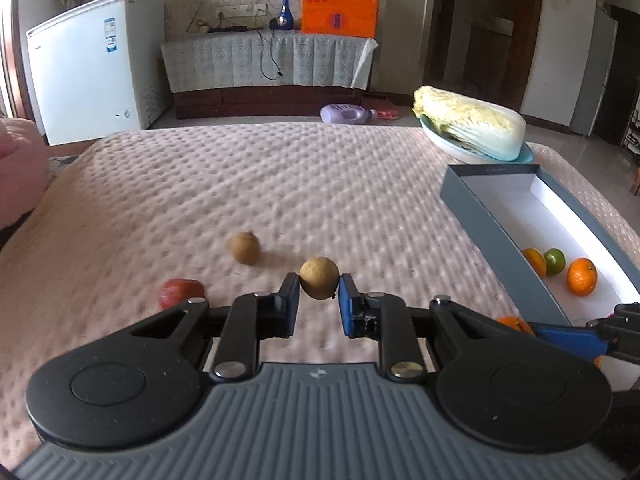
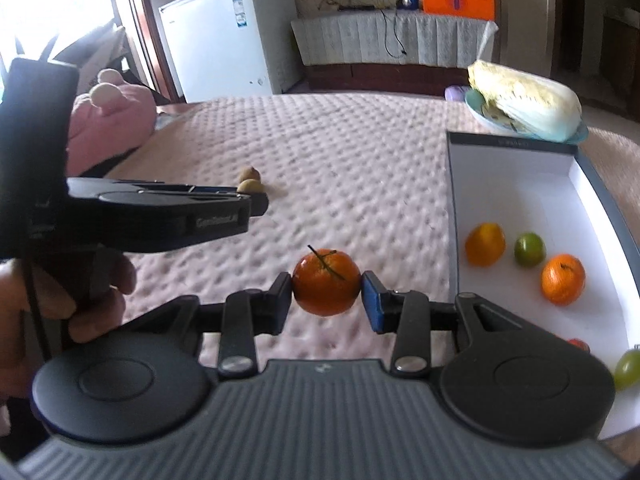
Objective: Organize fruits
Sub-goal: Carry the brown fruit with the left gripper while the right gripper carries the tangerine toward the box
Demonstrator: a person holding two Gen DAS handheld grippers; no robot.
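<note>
My left gripper (image 1: 319, 285) is shut on a small round brown fruit (image 1: 319, 278), held just above the pink quilted bed (image 1: 280, 184). A second brown fruit (image 1: 245, 248) and a red fruit (image 1: 180, 292) lie on the bed to the left. My right gripper (image 2: 326, 285) is shut on a stemmed tangerine (image 2: 326, 282), left of the grey box (image 2: 452, 200). The box holds an orange fruit (image 2: 485, 244), a lime (image 2: 529, 249), a tangerine (image 2: 563, 279) and a green fruit (image 2: 628, 368). In the right wrist view, a hand carries the left gripper (image 2: 256, 200) at the left.
A napa cabbage (image 1: 472, 120) lies on a pale blue plate (image 1: 528, 154) behind the box (image 1: 480, 220). A pink plush toy (image 2: 108, 120) sits at the bed's left edge. Beyond the bed stand a white freezer (image 1: 92, 68) and a covered cabinet (image 1: 264, 64).
</note>
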